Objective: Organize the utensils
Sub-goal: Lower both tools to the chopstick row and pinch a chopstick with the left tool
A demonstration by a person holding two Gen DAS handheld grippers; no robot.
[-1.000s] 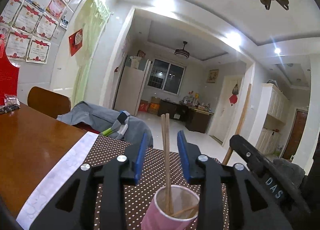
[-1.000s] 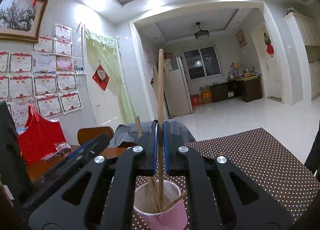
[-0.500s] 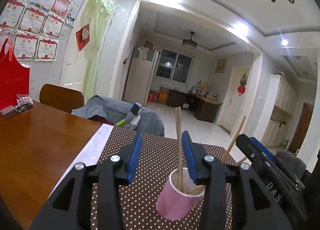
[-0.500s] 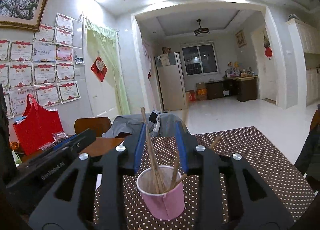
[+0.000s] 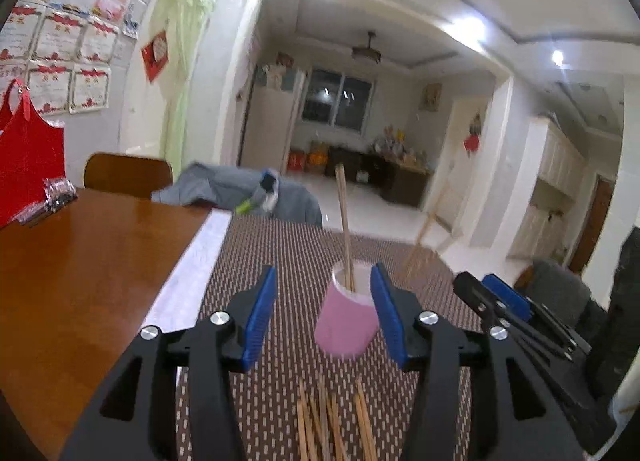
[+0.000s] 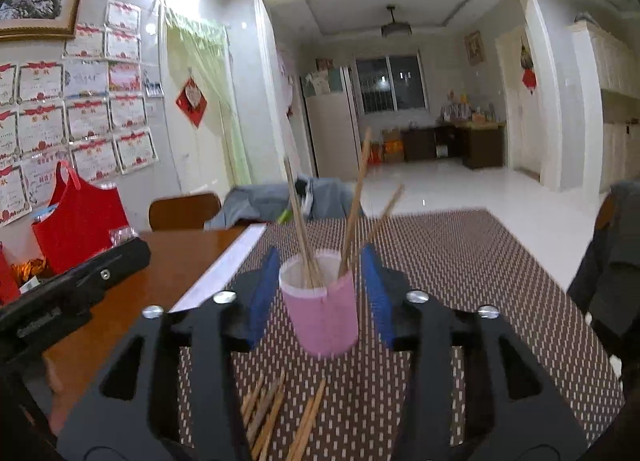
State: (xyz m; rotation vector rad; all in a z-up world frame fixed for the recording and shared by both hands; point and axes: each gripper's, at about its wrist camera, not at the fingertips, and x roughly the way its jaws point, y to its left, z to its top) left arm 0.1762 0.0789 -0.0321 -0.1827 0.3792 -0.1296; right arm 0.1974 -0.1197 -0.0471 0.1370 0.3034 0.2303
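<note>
Presently, the pink cup (image 5: 347, 319) stands upright on the dotted mat (image 5: 288, 257), which covers the right part of the wooden table (image 5: 80, 261). Several chopsticks (image 6: 306, 229) stand in the cup, leaning apart at different angles. More loose chopsticks (image 5: 332, 421) lie flat on the mat, nearer the cameras than the cup.

The left gripper (image 5: 324, 315) has its jaws opening; the cup shows in the gap between the blue pads (image 5: 260, 317), nearer the right pad, and whether that pad touches it cannot be told. Nothing is gripped.

The right gripper (image 6: 320, 295) likewise has its jaws opening. The cup sits between its pads with a visible gap on each side; it holds nothing.

A red bag (image 6: 80, 221) stands at the table's far left by the wall. A grey garment (image 5: 240, 197) lies over a chair beyond the table's far edge.
</note>
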